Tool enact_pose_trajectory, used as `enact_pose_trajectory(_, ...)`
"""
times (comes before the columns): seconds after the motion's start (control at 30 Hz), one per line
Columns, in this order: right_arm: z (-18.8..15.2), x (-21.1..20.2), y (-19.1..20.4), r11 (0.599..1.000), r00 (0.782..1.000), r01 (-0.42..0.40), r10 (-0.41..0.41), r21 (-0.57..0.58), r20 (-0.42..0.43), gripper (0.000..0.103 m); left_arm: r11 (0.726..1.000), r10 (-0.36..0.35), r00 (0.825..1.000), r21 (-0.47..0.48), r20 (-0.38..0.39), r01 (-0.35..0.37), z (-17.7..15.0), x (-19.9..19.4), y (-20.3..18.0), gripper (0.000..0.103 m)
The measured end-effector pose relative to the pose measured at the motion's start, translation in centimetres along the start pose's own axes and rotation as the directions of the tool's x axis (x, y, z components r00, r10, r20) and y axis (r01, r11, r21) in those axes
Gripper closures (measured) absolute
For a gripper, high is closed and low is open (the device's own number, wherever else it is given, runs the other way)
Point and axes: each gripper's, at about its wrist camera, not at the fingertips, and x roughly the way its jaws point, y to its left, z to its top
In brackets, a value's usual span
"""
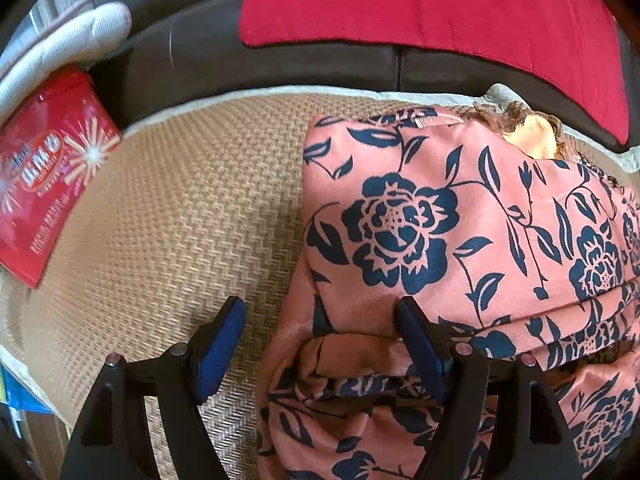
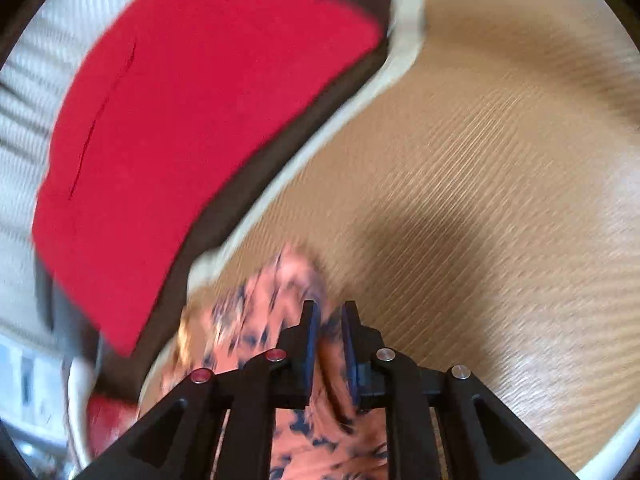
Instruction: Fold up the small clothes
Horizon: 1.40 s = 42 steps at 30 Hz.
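1. The left gripper (image 1: 320, 320) fills the bottom of the frame, its jaws wide apart, with blue pads (image 1: 222, 354) on the fingers.
2. A pink garment (image 1: 460, 248) with a dark blue flower print lies at right and lower centre, on a woven mat (image 1: 180, 208).
3. The gripper's right finger rests on the garment's edge; its left finger is over bare mat.
4. A crumpled fold of the garment sits between the fingers, low in the frame.
5. A red cloth (image 1: 432, 20) lies at the top, on a dark sofa (image 1: 192, 52).
6. A red packet (image 1: 48, 168) is at the left edge.
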Motion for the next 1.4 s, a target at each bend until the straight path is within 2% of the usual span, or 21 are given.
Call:
enact_pose_trajectory(0.07, 0.8, -0.9, 0.3, 0.998, 0.997, -0.053, 0.055, -0.023, 0.057, 0.087, 1.000, 0.017, 0.998, 0.008, 0.058, -0.018, 0.5, -1.1, -0.8, 0.025)
enact_pose_trajectory(0.1, 0.4, -0.6, 1.3, 0.994, 0.995, -0.087, 0.090, -0.063, 0.039, 0.087, 1.000, 0.015, 0.996, 0.017, 0.089, -0.016, 0.7, -1.8, -1.4, 0.025)
enact_pose_trajectory(0.13, -0.2, 0.4, 2.8, 0.984, 0.992, -0.126, 0.124, -0.123, -0.024, 0.087, 1.000, 0.005, 0.993, 0.023, 0.115, -0.008, 0.9, -2.4, -1.9, 0.025)
enact_pose_trajectory(0.2, -1.6, 2.1, 4.8, 0.971, 0.985, -0.152, 0.134, -0.187, -0.105, 0.087, 0.999, -0.033, 0.989, 0.027, 0.142, 0.029, 1.3, -2.9, -3.0, 0.025)
enact_pose_trajectory(0.3, -3.2, 5.4, 7.4, 0.952, 0.984, -0.105, 0.057, -0.288, -0.170, 0.087, 0.996, -0.089, 0.992, 0.036, 0.090, 0.086, 1.8, -1.5, -4.7, 0.025)
enact_pose_trajectory(0.4, -4.3, 9.0, 7.8, 0.948, 0.970, -0.034, -0.045, -0.316, -0.240, 0.088, 0.998, -0.040, 0.999, 0.056, -0.006, 0.040, 1.4, 1.4, -5.9, 0.024)
enact_pose_trajectory(0.47, -4.7, 9.2, 8.1, 0.948, 0.976, -0.048, -0.022, -0.314, -0.215, 0.088, 0.998, -0.015, 1.000, 0.068, 0.002, 0.015, 1.5, 1.3, -6.3, 0.023)
enact_pose_trajectory(0.5, -4.5, 9.4, 8.4, 0.948, 0.973, -0.048, -0.027, -0.314, -0.231, 0.086, 0.998, -0.022, 1.000, 0.065, 0.009, 0.021, 1.8, 1.1, -6.4, 0.023)
enact_pose_trajectory(0.57, -4.2, 8.4, 8.3, 0.949, 0.973, -0.100, 0.030, -0.300, -0.229, 0.086, 0.997, -0.059, 0.997, 0.045, 0.050, 0.057, 2.2, 0.1, -6.4, 0.023)
enact_pose_trajectory(0.63, -4.6, 8.3, 9.6, 0.930, 0.963, -0.169, 0.086, -0.325, -0.254, 0.086, 0.997, -0.071, 0.994, 0.034, 0.084, 0.068, 2.7, -0.6, -6.5, 0.023)
enact_pose_trajectory(0.7, -6.0, 8.9, 11.0, 0.901, 0.942, -0.236, 0.120, -0.365, -0.314, 0.086, 0.996, -0.073, 0.994, 0.049, 0.084, 0.069, 2.9, -0.5, -7.0, 0.023)
enact_pose_trajectory(0.8, -8.9, 11.5, 12.5, 0.861, 0.906, -0.241, 0.034, -0.447, -0.423, 0.084, 0.995, -0.029, 1.000, 0.099, 0.001, 0.029, 2.6, 1.7, -8.2, 0.022)
enact_pose_trajectory(0.83, -9.7, 11.7, 12.9, 0.841, 0.917, -0.230, 0.018, -0.490, -0.399, 0.085, 0.995, -0.025, 1.000, 0.100, 0.017, 0.024, 2.6, 1.6, -8.4, 0.022)
enact_pose_trajectory(0.87, -9.9, 11.1, 13.3, 0.822, 0.927, -0.221, 0.010, -0.525, -0.375, 0.085, 0.995, -0.026, 0.999, 0.100, 0.019, 0.024, 2.7, 1.3, -8.4, 0.022)
enact_pose_trajectory(0.9, -9.9, 11.0, 13.5, 0.817, 0.926, -0.217, -0.001, -0.534, -0.378, 0.082, 0.995, -0.038, 0.999, 0.097, 0.020, 0.036, 2.5, 0.8, -8.4, 0.022)
enact_pose_trajectory(0.97, -9.8, 8.7, 13.3, 0.821, 0.926, -0.249, 0.046, -0.514, -0.375, 0.083, 0.995, -0.057, 0.997, 0.080, 0.046, 0.054, 2.0, -0.2, -7.9, 0.022)
enact_pose_trajectory(1.07, -10.0, 6.7, 12.3, 0.804, 0.921, -0.283, 0.075, -0.523, -0.383, 0.082, 0.997, -0.030, 0.998, 0.077, 0.057, 0.026, 1.2, -0.8, -7.5, 0.022)
enact_pose_trajectory(1.17, -11.7, 8.0, 11.7, 0.783, 0.896, -0.267, -0.013, -0.562, -0.444, 0.073, 0.993, 0.010, 1.000, 0.114, 0.016, -0.012, -0.3, 0.2, -7.8, 0.022)
enact_pose_trajectory(1.27, -11.5, 6.9, 12.0, 0.767, 0.912, -0.255, -0.012, -0.589, -0.410, 0.073, 0.992, 0.004, 0.999, 0.124, 0.045, -0.010, -1.1, -1.1, -7.7, 0.022)
enact_pose_trajectory(1.33, -10.9, 5.1, 11.5, 0.774, 0.915, -0.291, 0.052, -0.563, -0.401, 0.073, 0.994, -0.035, 0.996, 0.110, 0.078, 0.026, -1.9, -2.8, -6.6, 0.022)
enact_pose_trajectory(1.4, -10.1, 3.0, 10.7, 0.780, 0.910, -0.330, 0.113, -0.532, -0.400, 0.072, 0.996, -0.030, 0.993, 0.084, 0.118, 0.020, -2.8, -4.6, -4.8, 0.022)
